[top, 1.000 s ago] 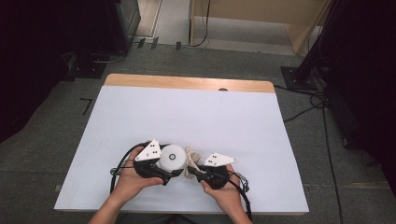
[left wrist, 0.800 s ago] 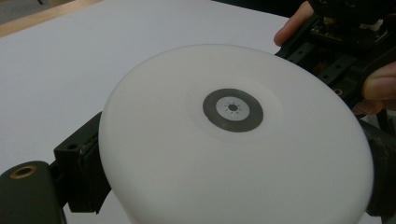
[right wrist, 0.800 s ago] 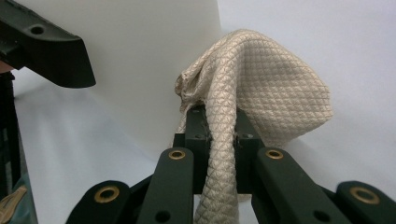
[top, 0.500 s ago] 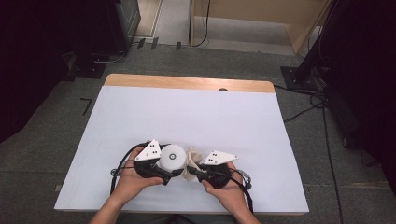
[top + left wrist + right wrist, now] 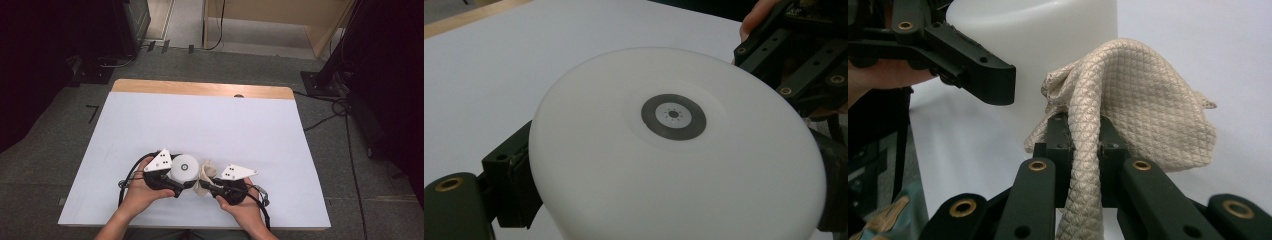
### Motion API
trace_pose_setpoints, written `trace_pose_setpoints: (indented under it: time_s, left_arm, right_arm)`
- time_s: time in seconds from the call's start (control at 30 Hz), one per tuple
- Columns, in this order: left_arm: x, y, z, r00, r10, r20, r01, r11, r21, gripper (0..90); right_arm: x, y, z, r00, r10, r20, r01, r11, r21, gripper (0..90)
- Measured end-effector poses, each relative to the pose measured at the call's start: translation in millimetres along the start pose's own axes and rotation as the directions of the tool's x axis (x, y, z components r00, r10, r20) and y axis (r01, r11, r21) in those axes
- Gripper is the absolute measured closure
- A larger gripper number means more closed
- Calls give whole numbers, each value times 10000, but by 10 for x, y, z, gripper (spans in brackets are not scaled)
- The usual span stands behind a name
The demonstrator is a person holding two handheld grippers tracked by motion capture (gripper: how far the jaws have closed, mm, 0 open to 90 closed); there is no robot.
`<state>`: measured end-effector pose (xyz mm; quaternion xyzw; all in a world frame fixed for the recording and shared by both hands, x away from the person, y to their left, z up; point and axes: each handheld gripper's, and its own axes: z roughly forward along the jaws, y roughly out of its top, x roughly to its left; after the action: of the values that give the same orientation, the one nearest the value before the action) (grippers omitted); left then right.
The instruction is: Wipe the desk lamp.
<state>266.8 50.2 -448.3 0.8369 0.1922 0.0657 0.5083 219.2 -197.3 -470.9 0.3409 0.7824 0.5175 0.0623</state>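
Note:
A white round container (image 5: 184, 167) with a grey ring on its top (image 5: 673, 116) stands near the table's front edge. My left gripper (image 5: 182, 180) (image 5: 674, 200) is shut on it, one black jaw on each side of its wall. Just right of it, my right gripper (image 5: 206, 185) (image 5: 1083, 135) is shut on a beige quilted cloth (image 5: 204, 174) (image 5: 1133, 105). The cloth bunches up above the jaws and rests against the side of the container (image 5: 1048, 30). The left gripper's jaw (image 5: 973, 65) shows close by in the right gripper view.
The white table top (image 5: 210, 125) stretches away behind the hands to a wooden strip (image 5: 200, 89) along the far edge. Both forearms come in over the front edge. Grey floor with cables and dark stands surrounds the table.

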Motion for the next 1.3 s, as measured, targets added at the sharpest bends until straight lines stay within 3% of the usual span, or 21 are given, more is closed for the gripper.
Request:
trace_pose_setpoints:
  time_s: [0.1,0.33,0.47,0.67,0.8,0.97,1.07,1.3]
  left_arm:
    - [-4,2,4,10000,29,-4,-29,10000,1,73]
    - [17,8,16,10000,34,88,-33,10000,-56,73]
    - [7,9,21,10000,-18,17,18,10000,-75,73]
    - [20,6,16,10000,-39,85,39,10000,-55,72]
    - [22,-1,9,9999,47,146,-46,10000,-31,72]
    - [15,6,12,9999,83,112,-84,10000,14,72]
    - [14,15,15,10000,-52,85,52,10000,52,71]
    - [-9,55,33,9996,-284,-87,287,9991,297,62]
  right_arm:
    - [28,-36,7,9996,-170,226,173,9997,-143,818]
    - [6,-141,79,9996,-248,163,238,9979,610,816]
    - [-6,-121,64,9996,-248,140,239,9978,618,816]
    - [53,0,-48,9993,-340,144,343,9992,-228,816]
    - [76,94,-129,9988,-411,266,438,9928,-1112,816]
    - [56,148,-172,9996,148,231,-102,9821,-1881,818]
    - [58,108,-148,9992,-45,387,107,9869,-1610,818]
    - [-28,-42,-63,9987,250,455,-214,9967,-780,817]
